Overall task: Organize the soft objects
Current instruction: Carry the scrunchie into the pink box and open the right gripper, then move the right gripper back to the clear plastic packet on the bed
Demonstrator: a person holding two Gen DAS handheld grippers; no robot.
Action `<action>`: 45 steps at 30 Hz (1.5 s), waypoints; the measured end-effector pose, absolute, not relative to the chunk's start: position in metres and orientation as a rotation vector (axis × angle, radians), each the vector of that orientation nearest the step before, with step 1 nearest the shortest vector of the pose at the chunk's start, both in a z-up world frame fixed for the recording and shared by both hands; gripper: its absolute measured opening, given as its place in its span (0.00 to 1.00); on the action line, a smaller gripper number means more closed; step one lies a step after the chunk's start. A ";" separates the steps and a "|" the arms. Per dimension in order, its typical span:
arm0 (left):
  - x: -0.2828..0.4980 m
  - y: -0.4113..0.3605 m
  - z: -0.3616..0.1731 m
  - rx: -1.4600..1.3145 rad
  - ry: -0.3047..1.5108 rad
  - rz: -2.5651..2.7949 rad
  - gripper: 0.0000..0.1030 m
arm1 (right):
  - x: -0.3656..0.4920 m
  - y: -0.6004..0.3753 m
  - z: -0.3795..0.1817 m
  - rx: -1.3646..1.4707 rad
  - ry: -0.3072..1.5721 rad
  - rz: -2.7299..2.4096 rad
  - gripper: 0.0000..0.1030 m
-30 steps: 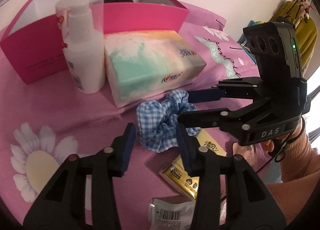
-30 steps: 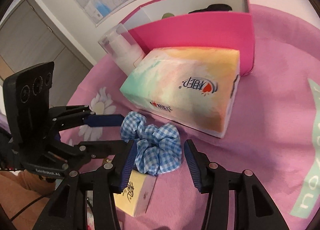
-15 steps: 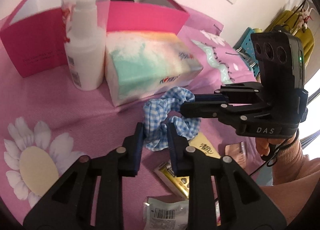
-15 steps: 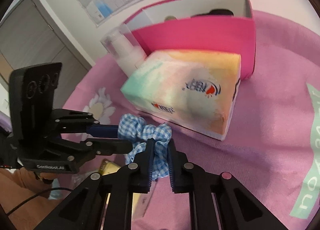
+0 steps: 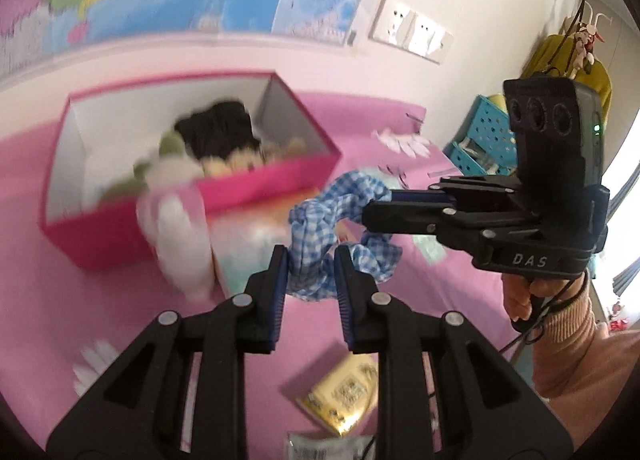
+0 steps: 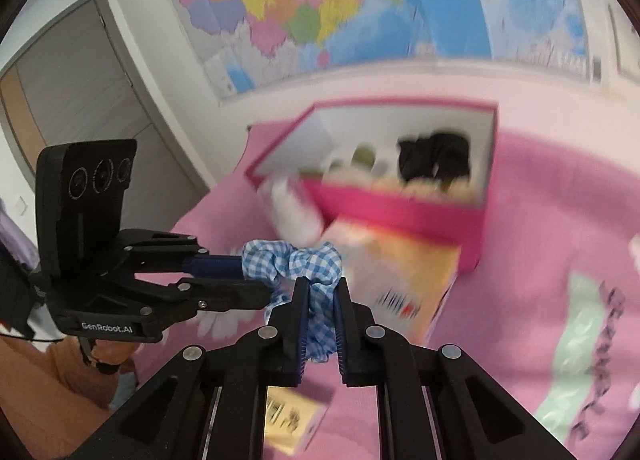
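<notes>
A blue-and-white checked scrunchie (image 5: 320,228) hangs in the air above the pink cloth, held from both sides. My left gripper (image 5: 310,260) is shut on its near part. My right gripper (image 5: 376,204) comes in from the right and is shut on its far part. In the right wrist view the scrunchie (image 6: 296,260) sits between my right gripper's (image 6: 322,292) pads, with the left gripper (image 6: 256,280) clamped on its left end. Behind stands an open pink box (image 5: 280,180) with soft items inside, a black one among them.
A white pump bottle (image 5: 180,236) and a pastel tissue pack (image 6: 400,272) stand in front of the box. A yellow packet (image 5: 344,396) and a small sachet (image 5: 328,448) lie on the cloth near me. A blue crate (image 5: 484,144) stands at the far right by the wall.
Both grippers closed on the scrunchie and have lifted it off the cloth, rising toward the box. The view is blurred by the motion.
</notes>
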State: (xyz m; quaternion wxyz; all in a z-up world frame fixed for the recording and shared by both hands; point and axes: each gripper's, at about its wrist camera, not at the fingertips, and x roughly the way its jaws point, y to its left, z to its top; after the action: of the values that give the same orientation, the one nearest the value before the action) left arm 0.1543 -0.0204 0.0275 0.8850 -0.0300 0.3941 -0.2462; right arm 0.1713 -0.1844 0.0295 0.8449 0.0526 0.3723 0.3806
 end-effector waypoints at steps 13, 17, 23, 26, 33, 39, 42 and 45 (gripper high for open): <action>0.247 -0.032 0.052 -0.046 0.846 -0.393 0.25 | 0.258 -0.194 0.057 0.150 0.723 0.685 0.11; 0.266 -0.038 0.046 -0.031 0.874 -0.370 0.25 | 0.280 -0.190 0.052 0.145 0.732 0.646 0.11; 0.263 -0.035 0.037 -0.017 0.869 -0.362 0.25 | 0.291 -0.190 0.038 0.158 0.799 0.658 0.13; 0.255 -0.031 0.037 -0.013 0.854 -0.369 0.25 | 0.286 -0.189 0.030 0.122 0.825 0.664 0.16; 0.203 -0.023 0.050 0.006 0.752 -0.437 0.35 | 0.258 -0.207 0.033 0.183 0.800 0.714 0.27; 0.150 -0.017 0.046 0.041 0.720 -0.468 0.41 | 0.216 -0.220 0.039 0.197 0.789 0.781 0.36; 0.130 -0.010 0.033 0.027 0.753 -0.478 0.42 | 0.193 -0.227 0.038 0.225 0.798 0.835 0.37; 0.112 -0.005 0.015 0.022 0.804 -0.464 0.42 | 0.174 -0.227 0.034 0.233 0.825 0.878 0.39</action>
State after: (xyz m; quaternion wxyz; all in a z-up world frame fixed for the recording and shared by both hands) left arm 0.1125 -0.0048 0.0149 0.8942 0.0107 0.3876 -0.2238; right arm 0.1737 -0.2270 0.0342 0.8177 0.1091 0.3870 0.4119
